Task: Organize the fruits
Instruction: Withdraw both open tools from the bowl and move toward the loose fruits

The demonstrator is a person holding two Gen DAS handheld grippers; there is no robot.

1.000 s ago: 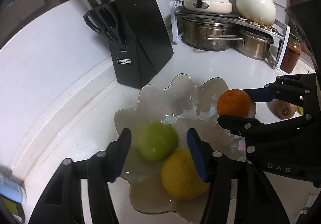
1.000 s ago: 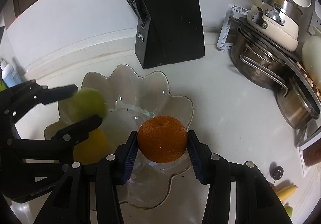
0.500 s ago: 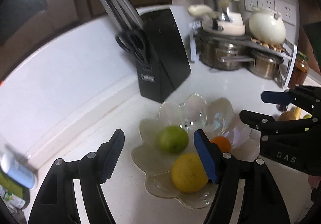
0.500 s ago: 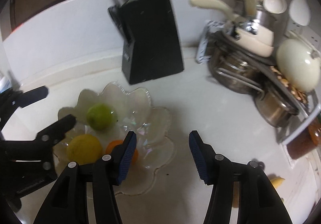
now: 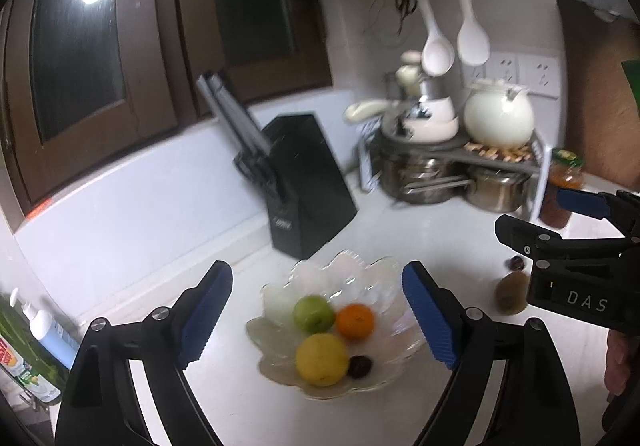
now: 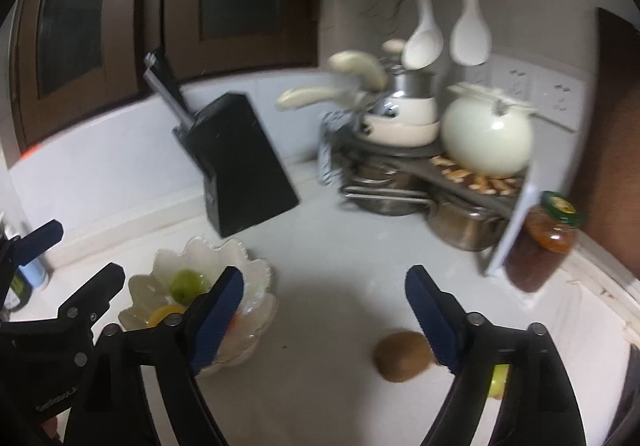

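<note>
Fruit fills the scalloped glass bowl (image 5: 400, 350) on the white counter (image 5: 440, 246): a green apple (image 5: 314, 313), an orange (image 5: 355, 321), a lemon (image 5: 322, 359) and a small dark fruit (image 5: 360, 367) touching the lemon's right side. The left gripper (image 5: 318, 320) hangs above the near side of the bowl, its blue-padded jaws having just been opening; they stand wide apart with nothing between them but the view down to the bowl. The right gripper (image 6: 324, 316) has likewise just been opening and grips nothing; in its own view it hovers over bare counter, the bowl behind its left finger and a kiwi (image 6: 402, 356) lying on the counter just by its right finger. A yellow-green fruit (image 6: 498, 380) shows partly behind that finger. Farther off, a black knife block (image 5: 306, 186) stands beyond the bowl. To the right, a rack holds steel pots (image 5: 424, 176) below and a cream teapot (image 5: 499, 118) above, with a jar (image 6: 540, 242) beside it. Two white spoons (image 5: 438, 50) hang on the far wall.
</note>
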